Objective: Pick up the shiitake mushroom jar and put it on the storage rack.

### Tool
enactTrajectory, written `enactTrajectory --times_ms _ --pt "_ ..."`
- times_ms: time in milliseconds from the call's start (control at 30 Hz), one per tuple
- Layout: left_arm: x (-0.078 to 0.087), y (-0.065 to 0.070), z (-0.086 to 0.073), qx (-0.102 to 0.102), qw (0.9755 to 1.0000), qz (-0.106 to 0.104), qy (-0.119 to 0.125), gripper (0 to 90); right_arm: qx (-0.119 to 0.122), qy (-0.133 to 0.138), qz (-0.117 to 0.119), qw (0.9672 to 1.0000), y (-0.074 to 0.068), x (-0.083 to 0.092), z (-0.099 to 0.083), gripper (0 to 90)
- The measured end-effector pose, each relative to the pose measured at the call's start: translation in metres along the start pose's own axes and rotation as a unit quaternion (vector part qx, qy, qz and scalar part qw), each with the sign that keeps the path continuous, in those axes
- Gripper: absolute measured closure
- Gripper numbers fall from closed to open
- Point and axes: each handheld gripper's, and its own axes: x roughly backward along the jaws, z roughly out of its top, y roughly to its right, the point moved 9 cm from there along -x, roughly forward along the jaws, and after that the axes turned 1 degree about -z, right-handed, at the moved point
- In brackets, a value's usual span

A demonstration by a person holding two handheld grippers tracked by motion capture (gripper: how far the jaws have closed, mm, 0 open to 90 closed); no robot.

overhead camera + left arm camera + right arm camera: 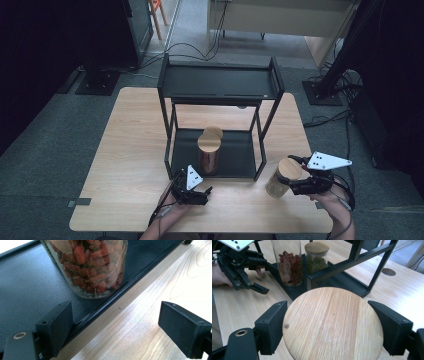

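The right gripper (294, 175) has its jaws on either side of the wooden lid (333, 323) of a glass jar (281, 178), touching or nearly so; the jar stands on the wooden table (130, 150) just beside the black metal rack (220, 82), off its front right leg. The left gripper (200, 192) rests before the rack with jaws apart and empty, near the jar of red dried berries (92, 265) on the rack's bottom shelf. A jar of green beans (316, 257) stands behind that one.

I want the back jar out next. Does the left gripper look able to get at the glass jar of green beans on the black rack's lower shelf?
Probably not directly: the glass jar of red berries stands in front of the jar of green beans, between it and the left gripper.
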Motion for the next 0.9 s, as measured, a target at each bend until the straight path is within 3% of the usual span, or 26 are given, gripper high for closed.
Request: enactTrajectory --times_ms 600,900 --pt "0.0 0.0 0.0 0.0 1.0 0.0 0.0 12.8 -0.007 -0.012 0.016 0.9998 0.001 -0.011 -0.012 20.9" --pt "0.0 0.0 0.0 0.0 1.0 0.0 0.0 12.8 -0.002 0.0 0.012 0.9999 0.003 -0.01 -0.013 24.6"
